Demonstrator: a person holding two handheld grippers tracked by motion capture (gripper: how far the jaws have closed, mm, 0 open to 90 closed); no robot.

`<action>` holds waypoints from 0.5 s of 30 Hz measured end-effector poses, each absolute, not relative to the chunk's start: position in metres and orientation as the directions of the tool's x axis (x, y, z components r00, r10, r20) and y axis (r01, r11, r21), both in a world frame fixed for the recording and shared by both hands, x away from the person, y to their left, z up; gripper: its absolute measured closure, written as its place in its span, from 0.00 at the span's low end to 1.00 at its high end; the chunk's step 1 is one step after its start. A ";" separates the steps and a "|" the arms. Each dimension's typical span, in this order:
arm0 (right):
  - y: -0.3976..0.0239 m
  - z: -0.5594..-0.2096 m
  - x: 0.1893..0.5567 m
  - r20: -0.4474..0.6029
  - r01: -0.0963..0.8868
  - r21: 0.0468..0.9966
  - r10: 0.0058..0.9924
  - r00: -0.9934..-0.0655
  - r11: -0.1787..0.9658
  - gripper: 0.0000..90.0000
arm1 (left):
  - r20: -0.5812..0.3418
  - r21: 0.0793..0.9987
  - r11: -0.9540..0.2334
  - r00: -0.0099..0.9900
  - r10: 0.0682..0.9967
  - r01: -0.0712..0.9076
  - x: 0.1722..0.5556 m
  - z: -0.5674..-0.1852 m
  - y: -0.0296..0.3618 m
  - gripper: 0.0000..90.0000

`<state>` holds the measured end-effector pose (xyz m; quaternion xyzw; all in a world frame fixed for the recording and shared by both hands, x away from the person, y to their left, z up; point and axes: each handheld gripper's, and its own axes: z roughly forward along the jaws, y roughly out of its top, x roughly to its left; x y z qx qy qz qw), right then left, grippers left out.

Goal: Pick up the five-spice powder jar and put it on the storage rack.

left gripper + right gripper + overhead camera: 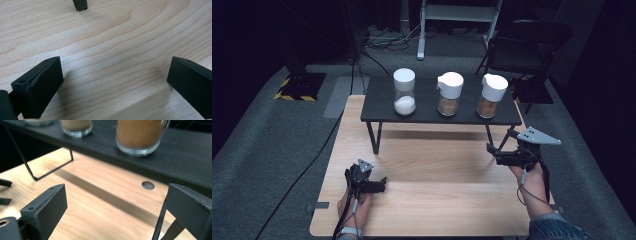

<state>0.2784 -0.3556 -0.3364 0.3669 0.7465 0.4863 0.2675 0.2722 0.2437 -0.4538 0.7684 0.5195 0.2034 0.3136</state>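
1. Resting low near the counter's (437, 170) near edge, the left gripper (379, 186) has its fingers (40, 85) spread wide, nothing between them.
2. Right gripper (492, 151) (fingers likewise released and bare) hovers beside the black shelf's (427, 115) right leg.
3. Nearest it, the brown-filled jar (491, 96) stands on the shelf's right end, close to the edge.
4. Bare wood lies open between both grippers.

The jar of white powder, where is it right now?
High view: the jar of white powder stands leftmost on the black shelf, beside the middle brown-filled jar.
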 end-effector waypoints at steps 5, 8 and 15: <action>-0.357 -0.348 0.277 -0.032 0.312 0.913 0.810 -0.586 0.262 0.04 | -0.013 0.693 -0.263 0.377 0.926 0.671 0.272 -0.454 0.244 0.00; -0.357 -0.356 0.275 -0.027 0.327 0.907 0.811 -0.584 0.266 0.04 | -0.014 0.693 -0.263 0.377 0.926 0.671 0.272 -0.454 0.244 0.00; -0.357 -0.372 0.275 -0.015 0.360 0.892 0.815 -0.580 0.273 0.04 | -0.013 0.693 -0.263 0.377 0.926 0.671 0.272 -0.454 0.244 0.00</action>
